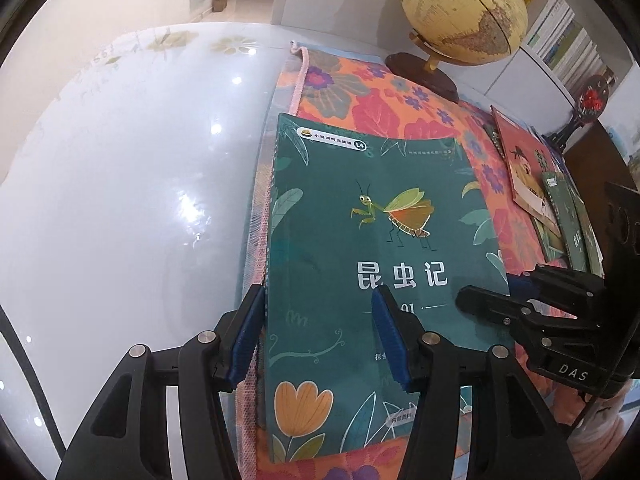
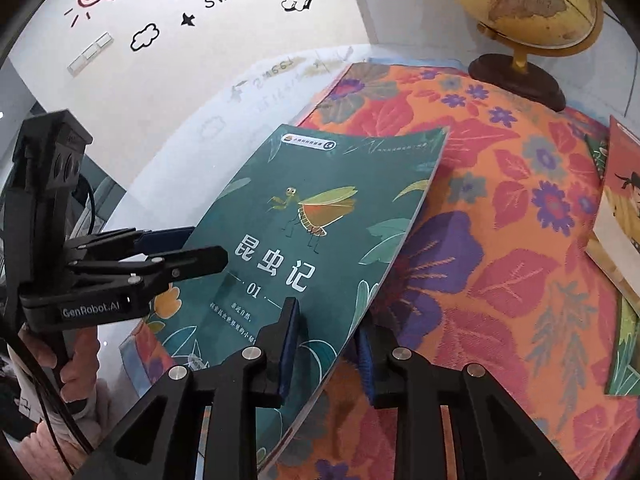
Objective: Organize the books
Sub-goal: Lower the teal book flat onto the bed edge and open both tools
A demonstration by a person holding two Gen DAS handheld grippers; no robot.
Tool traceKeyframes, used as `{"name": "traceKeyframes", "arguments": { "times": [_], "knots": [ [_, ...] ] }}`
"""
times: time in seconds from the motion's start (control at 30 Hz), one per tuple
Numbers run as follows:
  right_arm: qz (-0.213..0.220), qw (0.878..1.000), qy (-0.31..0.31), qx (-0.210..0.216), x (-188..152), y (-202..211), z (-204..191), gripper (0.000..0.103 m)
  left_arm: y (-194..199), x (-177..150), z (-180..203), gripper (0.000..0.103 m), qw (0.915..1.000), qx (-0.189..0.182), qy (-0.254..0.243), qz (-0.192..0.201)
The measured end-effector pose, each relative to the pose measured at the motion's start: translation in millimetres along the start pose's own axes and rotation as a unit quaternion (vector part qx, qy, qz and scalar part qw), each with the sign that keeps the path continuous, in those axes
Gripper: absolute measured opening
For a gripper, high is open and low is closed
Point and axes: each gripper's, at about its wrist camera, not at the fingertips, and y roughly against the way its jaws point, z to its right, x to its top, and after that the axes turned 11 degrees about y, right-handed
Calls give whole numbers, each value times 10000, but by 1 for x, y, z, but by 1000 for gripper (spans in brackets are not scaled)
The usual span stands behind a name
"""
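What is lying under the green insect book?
The green insect book lies on a flowered cloth over the white table. Whatever lies directly beneath its cover is hidden.

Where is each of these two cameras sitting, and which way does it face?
Left wrist: rides the left gripper, looking steeply down its fingers at the green book; the right gripper shows.
Right wrist: rides the right gripper, straddling that book's edge; the left gripper and a hand show.
Shared: book, floral cloth, globe.

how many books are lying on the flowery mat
3 that I can tell apart: the green insect book on the mat in the middle, plus a red-covered book and another green book overlapping at the right. That pile may hide more.
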Motion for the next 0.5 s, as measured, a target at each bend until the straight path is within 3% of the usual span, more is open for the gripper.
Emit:
{"name": "traceKeyframes", "arguments": {
  "times": [0.23, 0.33, 0.5],
  "knots": [
    [59, 9998, 150, -78, -2, -2, -5, 30, -3, 1, 1, 52, 9990, 422, -1, 117],
    [44, 9994, 316, -146, -2, -4, -10, 35, -7, 2, -4, 52, 9997, 195, 124, 39],
    [66, 9999, 114, 39, -1, -5, -2, 36, -5, 1, -2, 55, 9992, 366, 75, 153]
  ]
}}
